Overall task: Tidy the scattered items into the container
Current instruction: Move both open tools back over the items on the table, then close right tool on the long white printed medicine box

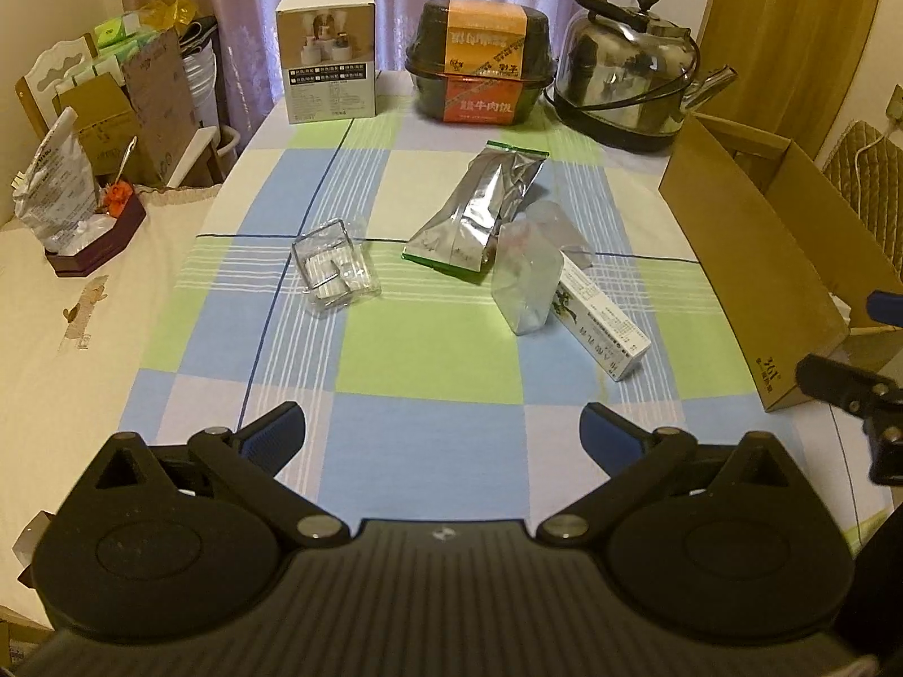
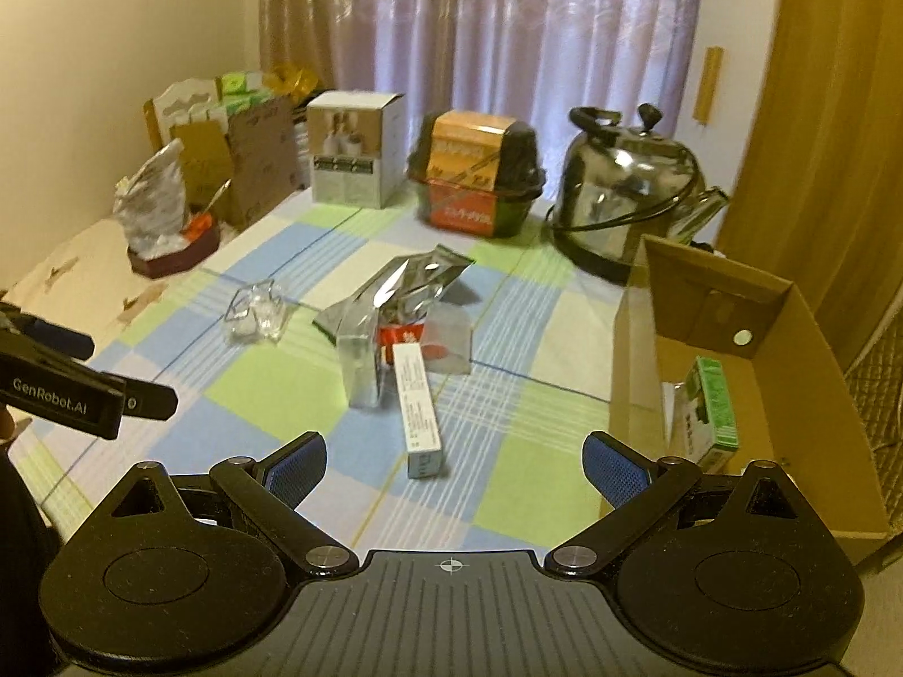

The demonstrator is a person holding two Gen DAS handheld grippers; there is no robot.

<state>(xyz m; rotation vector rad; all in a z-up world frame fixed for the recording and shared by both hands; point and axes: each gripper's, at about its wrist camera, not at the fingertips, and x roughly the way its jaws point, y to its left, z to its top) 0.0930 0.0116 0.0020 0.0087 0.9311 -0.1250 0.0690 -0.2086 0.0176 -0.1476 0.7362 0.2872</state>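
Beside the cardboard box (image 2: 790, 372), both hand-held grippers, left (image 1: 443, 429) and right (image 2: 454, 460), hover released above the foil pouch (image 1: 480, 209).

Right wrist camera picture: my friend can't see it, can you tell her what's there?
The open right gripper hovers over a checked tablecloth, empty. Ahead lie a long white box, clear plastic packaging and a silver foil pouch. A cardboard box on the right holds a green carton.
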